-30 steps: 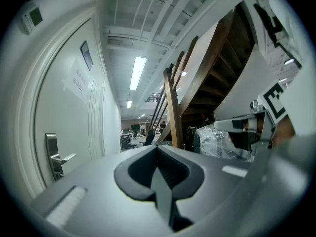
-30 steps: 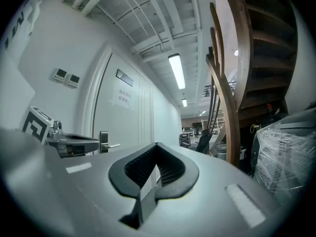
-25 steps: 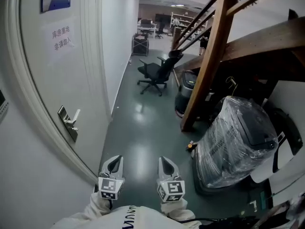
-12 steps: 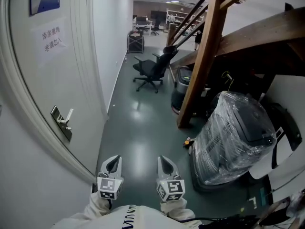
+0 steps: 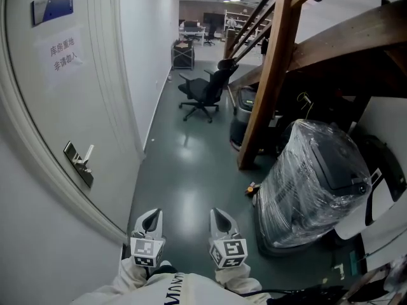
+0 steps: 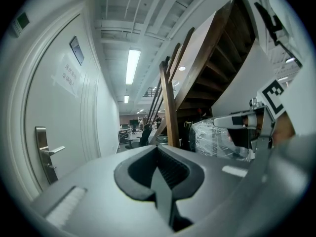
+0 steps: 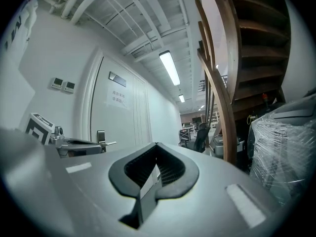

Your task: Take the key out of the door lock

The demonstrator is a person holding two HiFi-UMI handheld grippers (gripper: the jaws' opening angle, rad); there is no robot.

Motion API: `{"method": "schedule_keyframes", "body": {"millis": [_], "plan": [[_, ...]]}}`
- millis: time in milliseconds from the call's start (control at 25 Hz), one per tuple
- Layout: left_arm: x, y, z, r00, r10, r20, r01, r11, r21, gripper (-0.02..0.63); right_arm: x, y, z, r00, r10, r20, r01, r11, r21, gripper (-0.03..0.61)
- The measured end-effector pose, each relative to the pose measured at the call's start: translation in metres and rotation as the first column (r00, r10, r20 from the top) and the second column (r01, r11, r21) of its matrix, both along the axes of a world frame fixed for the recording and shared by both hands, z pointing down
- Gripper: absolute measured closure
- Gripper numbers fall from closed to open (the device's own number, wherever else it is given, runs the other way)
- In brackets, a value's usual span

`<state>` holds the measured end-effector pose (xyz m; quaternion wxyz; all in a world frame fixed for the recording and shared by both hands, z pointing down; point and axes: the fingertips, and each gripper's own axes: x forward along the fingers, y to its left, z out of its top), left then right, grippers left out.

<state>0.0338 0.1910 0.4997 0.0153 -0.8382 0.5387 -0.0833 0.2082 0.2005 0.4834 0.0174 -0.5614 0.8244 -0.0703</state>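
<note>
Left gripper: the left gripper (image 5: 152,221) is low in the head view, right in front of the person. Its jaws are pressed together and there is nothing between them.
Right gripper: the right gripper (image 5: 222,222) is just beside the left one, at the same height. Its jaws are pressed together too, with nothing in them.
Sleeves: white sleeves (image 5: 137,275) show behind the two grippers.
Door: a white door (image 5: 82,107) is on the left side and it is closed.
Door lock: the door lock (image 5: 77,164) is a metal plate on the door with a lever handle (image 5: 86,155) that sticks out. It is well apart from both grippers, up and to the left of them.
Key: the key is too small to make out in any view, so I cannot tell just where it sits on the lock.
Sign: a white paper sign (image 5: 63,51) is stuck high on the door, and a small blue plate (image 5: 52,9) is above it.
Floor: the floor (image 5: 191,176) is dark green and shiny.
Chair: a black office chair (image 5: 205,94) stands far down the hall.
Stairs: a brown wooden stair post (image 5: 270,75) leans up on the right side.
Wrapped thing: a big dark thing wrapped in clear plastic (image 5: 315,183) sits under the stairs, to the right of the grippers.
</note>
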Motion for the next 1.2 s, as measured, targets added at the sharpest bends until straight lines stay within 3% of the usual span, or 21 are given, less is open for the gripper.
{"method": "schedule_keyframes", "body": {"millis": [280, 640, 1200], "plan": [[0.013, -0.030, 0.008, 1.000, 0.023, 0.006, -0.023, 1.000, -0.012, 0.614, 0.010, -0.025, 0.013, 1.000, 0.011, 0.009, -0.011, 1.000, -0.028, 0.581], [0.022, -0.109, 0.011, 0.998, 0.058, -0.015, -0.058, 0.998, -0.016, 0.614, 0.015, -0.096, 0.014, 0.999, 0.041, -0.013, -0.041, 0.998, -0.039, 0.581], [-0.024, -0.245, 0.004, 0.999, 0.053, -0.013, -0.053, 0.999, -0.005, 0.614, -0.035, -0.236, 0.006, 1.000, 0.017, -0.023, -0.018, 0.999, -0.030, 0.581]]}}
